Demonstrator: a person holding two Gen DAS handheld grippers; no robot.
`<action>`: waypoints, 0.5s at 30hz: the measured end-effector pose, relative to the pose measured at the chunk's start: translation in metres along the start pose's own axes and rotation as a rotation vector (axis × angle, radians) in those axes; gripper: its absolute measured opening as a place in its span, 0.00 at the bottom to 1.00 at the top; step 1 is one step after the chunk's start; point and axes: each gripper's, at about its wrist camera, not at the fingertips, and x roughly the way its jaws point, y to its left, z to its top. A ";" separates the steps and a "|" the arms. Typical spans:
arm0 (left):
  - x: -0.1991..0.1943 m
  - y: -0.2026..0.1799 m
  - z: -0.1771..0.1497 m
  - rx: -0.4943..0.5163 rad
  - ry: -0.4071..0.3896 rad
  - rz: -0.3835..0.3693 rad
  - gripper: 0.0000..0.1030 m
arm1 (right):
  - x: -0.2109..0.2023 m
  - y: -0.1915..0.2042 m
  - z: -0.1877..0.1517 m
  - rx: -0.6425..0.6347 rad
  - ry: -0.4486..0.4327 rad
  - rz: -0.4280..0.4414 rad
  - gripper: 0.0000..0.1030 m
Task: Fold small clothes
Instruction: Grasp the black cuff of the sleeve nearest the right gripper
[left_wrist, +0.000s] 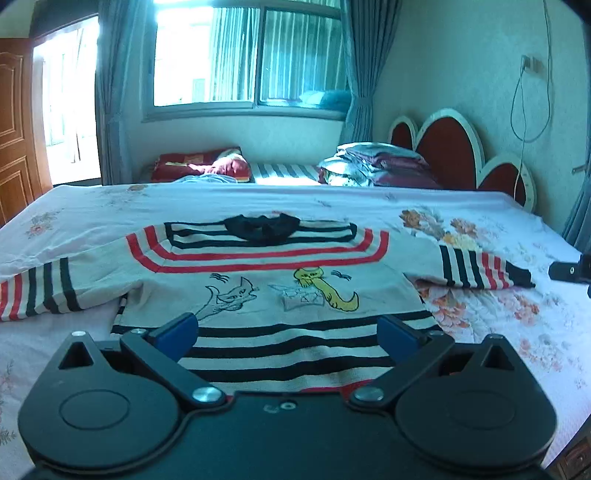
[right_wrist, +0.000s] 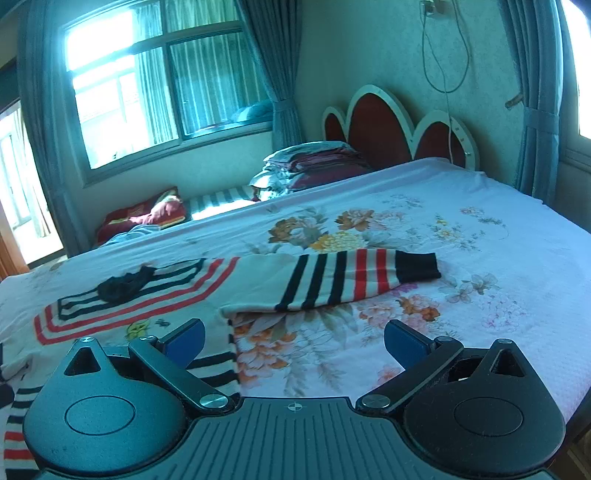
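A small white sweater (left_wrist: 266, 291) with black and red stripes and cartoon cats lies flat on the bed, front up, black collar (left_wrist: 262, 227) at the far end, both sleeves spread out. My left gripper (left_wrist: 288, 332) is open and empty, low over the sweater's striped hem. My right gripper (right_wrist: 294, 341) is open and empty, over the floral sheet by the sweater's right edge (right_wrist: 221, 332). The right sleeve (right_wrist: 343, 280) lies just beyond it, black cuff pointing right. The right gripper's tip (left_wrist: 569, 271) shows at the right edge of the left wrist view.
The bed is covered by a pale floral sheet (right_wrist: 461, 258). A red headboard (right_wrist: 380, 125) stands at the far right. Folded bedding (left_wrist: 373, 164) and a red pillow (left_wrist: 199, 166) lie on a second bed under the window. A wooden door (left_wrist: 14, 129) is at left.
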 end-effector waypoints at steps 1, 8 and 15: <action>0.010 0.000 0.001 -0.017 0.016 -0.012 1.00 | 0.010 -0.007 0.004 0.009 -0.001 -0.010 1.00; 0.075 -0.006 0.027 -0.090 0.054 0.021 0.99 | 0.088 -0.050 0.034 0.063 0.004 -0.035 1.00; 0.135 -0.040 0.059 -0.072 0.086 0.064 1.00 | 0.164 -0.107 0.048 0.181 0.072 -0.067 0.60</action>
